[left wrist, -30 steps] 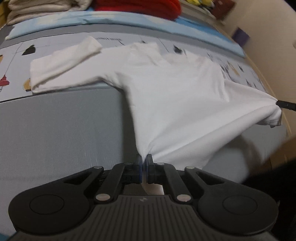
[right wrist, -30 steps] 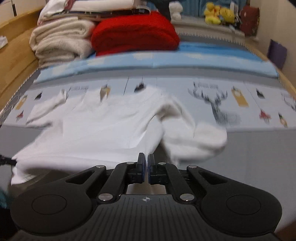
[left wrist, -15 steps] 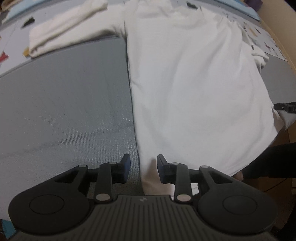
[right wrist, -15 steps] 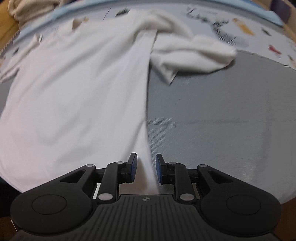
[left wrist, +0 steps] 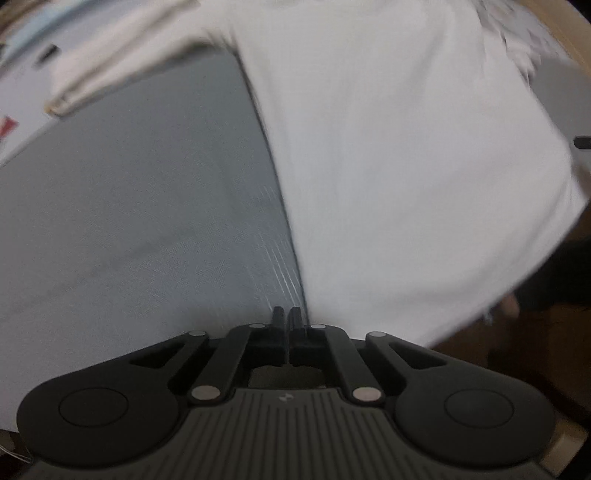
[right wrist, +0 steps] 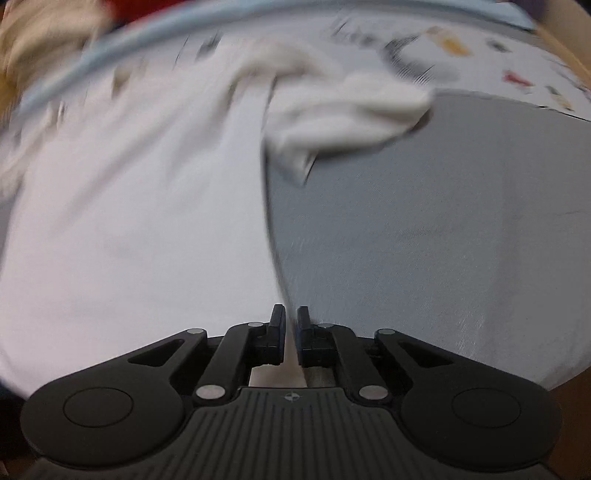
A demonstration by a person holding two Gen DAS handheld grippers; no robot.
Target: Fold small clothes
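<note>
A bed fills both views, covered near the cameras by a plain grey sheet point(right wrist: 424, 229) with a fine woven texture. Farther back lies a pale bedcover point(right wrist: 491, 55) printed with small coloured and dark figures, edged by a light blue band point(right wrist: 122, 40). At the top left of the right view a red pile point(right wrist: 129, 7) and a beige pile point(right wrist: 33, 40) are blurred. A wooden bed frame point(right wrist: 569, 55) runs along the right edge. The light is dim and even.
</note>
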